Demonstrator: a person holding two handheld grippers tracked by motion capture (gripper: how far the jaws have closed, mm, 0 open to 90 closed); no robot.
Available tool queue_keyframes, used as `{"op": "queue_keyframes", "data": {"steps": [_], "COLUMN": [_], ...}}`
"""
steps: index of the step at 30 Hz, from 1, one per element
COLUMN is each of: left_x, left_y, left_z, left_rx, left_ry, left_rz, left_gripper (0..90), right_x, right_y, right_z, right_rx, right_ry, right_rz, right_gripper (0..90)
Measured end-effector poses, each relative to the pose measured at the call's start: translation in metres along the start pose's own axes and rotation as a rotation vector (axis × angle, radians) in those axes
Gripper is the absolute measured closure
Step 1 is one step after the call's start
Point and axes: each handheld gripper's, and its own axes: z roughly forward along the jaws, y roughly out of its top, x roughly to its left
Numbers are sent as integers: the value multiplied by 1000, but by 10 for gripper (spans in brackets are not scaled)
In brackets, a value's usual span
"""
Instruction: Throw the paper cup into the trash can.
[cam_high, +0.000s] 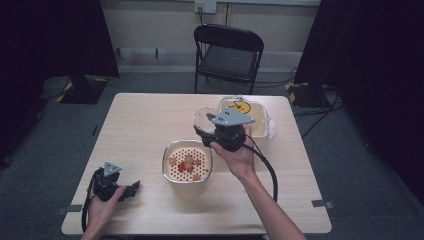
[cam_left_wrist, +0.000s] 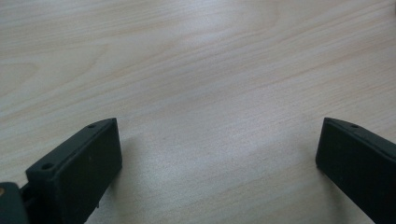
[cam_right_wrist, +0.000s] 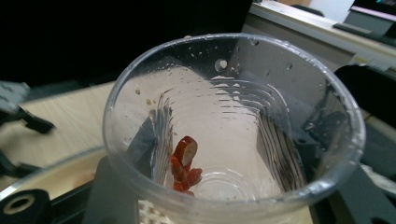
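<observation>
My right gripper (cam_high: 204, 128) is raised over the table's middle, shut on a clear plastic cup (cam_high: 202, 117) that is tipped on its side. In the right gripper view the cup (cam_right_wrist: 233, 121) turns its mouth toward the camera, and a few red food pieces (cam_right_wrist: 185, 164) cling to its wet wall near the bottom. Just below and in front of it stands a metal bowl (cam_high: 166, 161) with a perforated insert holding red and orange pieces (cam_high: 187, 164). My left gripper (cam_high: 133, 189) rests low at the table's front left, open, with bare wood between its jaws (cam_left_wrist: 218, 125).
A clear plastic box (cam_high: 261, 121) with a yellow smiley face stands behind the right gripper. A black folding chair (cam_high: 227, 52) is beyond the table's far edge. Dark curtains hang on both sides, and a cable trails from the right gripper (cam_high: 270, 172).
</observation>
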Motion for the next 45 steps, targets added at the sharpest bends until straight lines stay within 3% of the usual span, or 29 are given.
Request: {"op": "queue_keyframes", "data": {"steps": [3, 11, 18, 26, 36, 39, 45], "left_x": [0, 0, 0, 0, 0, 0, 0], "left_y": [0, 0, 0, 0, 0, 0, 0], "left_z": [0, 0, 0, 0, 0, 0, 0], "left_rx": [0, 0, 0, 0, 0, 0, 0], "left_ry": [0, 0, 1, 0, -1, 0, 0], "left_rz": [0, 0, 1, 0, -1, 0, 0], "left_gripper": [0, 0, 0, 0, 0, 0, 0], "right_x": [-5, -10, -29, -56, -99, -106, -127], "right_y": [1, 2, 11, 19, 6, 4, -3], "right_z": [-1, -2, -5, -5, 5, 6, 12], "right_rx": [-24, -19, -35, -34, 1, 12, 61], "right_ry": [32, 18, 0, -55, -144, -166, -225], "right_rz": [73, 73, 125, 165, 240, 252, 276], "right_gripper": [455, 455, 455, 453, 431, 417, 321]}}
